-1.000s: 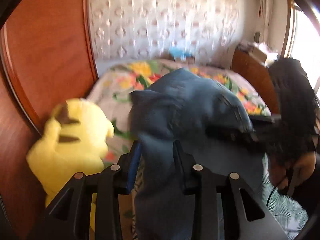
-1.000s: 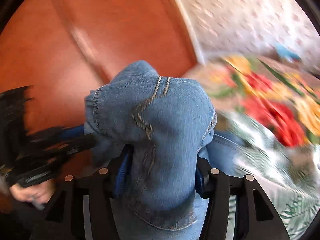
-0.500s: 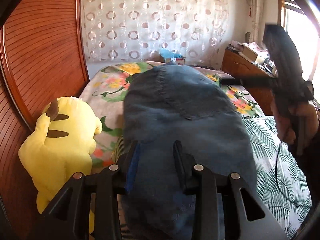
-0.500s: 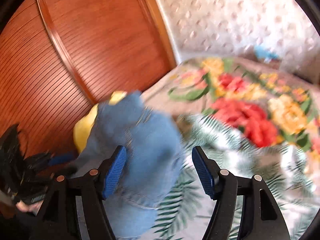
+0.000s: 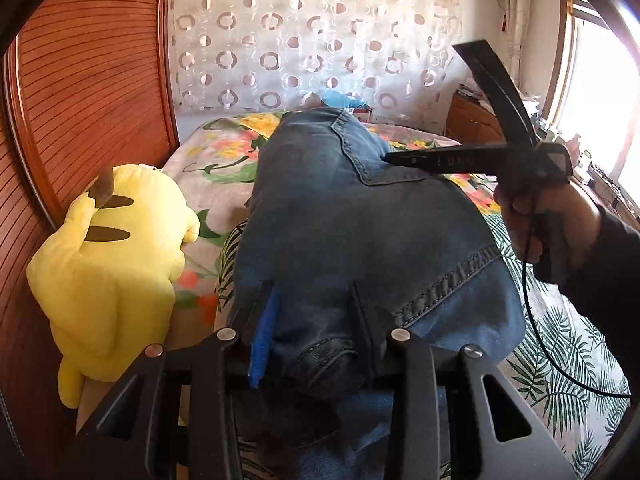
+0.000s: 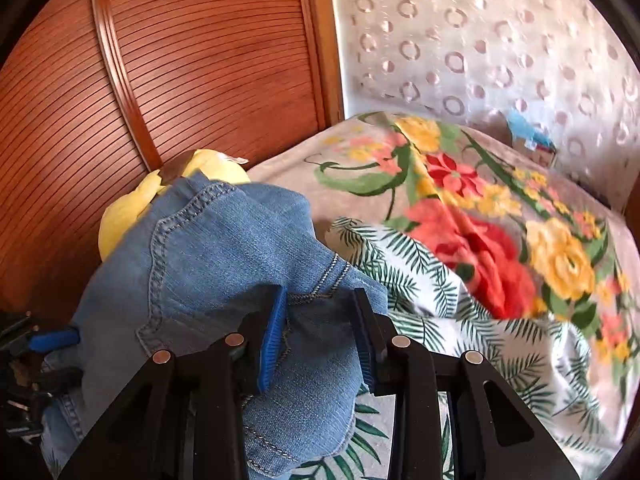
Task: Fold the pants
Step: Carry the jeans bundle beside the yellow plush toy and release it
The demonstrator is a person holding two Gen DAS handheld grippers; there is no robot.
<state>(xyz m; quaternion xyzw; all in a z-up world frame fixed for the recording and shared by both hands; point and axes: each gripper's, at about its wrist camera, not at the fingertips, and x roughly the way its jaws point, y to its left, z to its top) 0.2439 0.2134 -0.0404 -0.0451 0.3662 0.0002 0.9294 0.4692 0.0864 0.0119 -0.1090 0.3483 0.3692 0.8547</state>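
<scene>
Denim pants (image 5: 360, 232) bunched over the bed (image 6: 460, 280), pinched by left tongs (image 5: 316, 332); right tongs (image 6: 320, 340), jaws just closing, clamp a fold. Risk: thick folds slipping free, skewing the fold.

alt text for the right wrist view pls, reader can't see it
The right gripper, jaws just closing, pinches a bunched fold of blue jeans above a floral and palm-leaf bedspread. A yellow plush toy peeks from behind the denim, against a ribbed wooden headboard.
</scene>
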